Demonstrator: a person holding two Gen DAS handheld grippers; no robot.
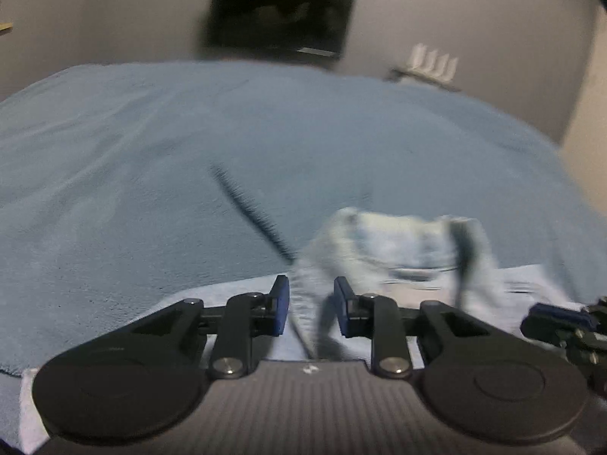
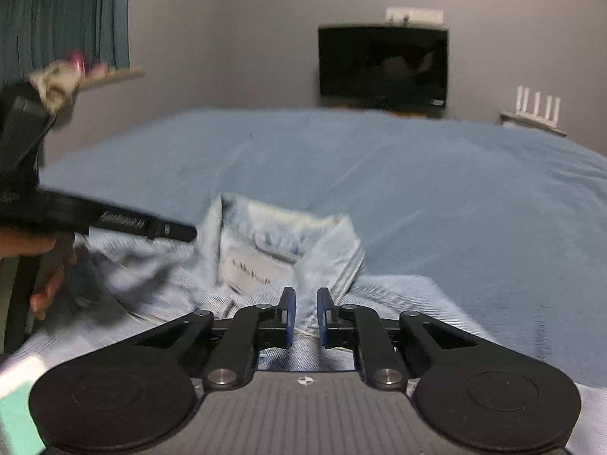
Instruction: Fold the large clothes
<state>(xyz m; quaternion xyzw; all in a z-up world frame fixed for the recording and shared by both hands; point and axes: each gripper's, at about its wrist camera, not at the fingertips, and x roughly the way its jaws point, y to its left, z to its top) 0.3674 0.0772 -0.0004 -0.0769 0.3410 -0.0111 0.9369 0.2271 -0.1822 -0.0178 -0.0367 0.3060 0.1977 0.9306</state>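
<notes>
Two grippers, one garment, one bed. The denim jacket (image 2: 265,250) is pale, washed blue twill with a stiff, folded collar standing up and one white rectangular label (image 2: 254,269) inside the neck; its print is too blurred to read. It lies collar-away on the near part of the blue bedspread (image 1: 189,151), a soft, matte, slightly napped cloth with shallow creases.

Each gripper has two black linkage fingers ending in flat blue pads, so we count four pads in all.

The left gripper (image 1: 312,295) points obliquely down at the bed. Its jaws stand partly apart, with a raised ridge of denim running between the pads and filling the gap; we read it as pinched.

The right gripper (image 2: 306,303) has a similar downward tilt, just in front of the collar. Its jaws are drawn to a narrow slit with denim in it, and the seams converge on that slit; we read this too as a pinch on the jacket front.

From the right wrist view, one bare hand (image 2: 49,284) curls around the left tool's handle at the left edge, beside the jacket.

Background: one dark flat screen (image 2: 383,62) on a grey wall and one teal pleated curtain (image 2: 64,11).
</notes>
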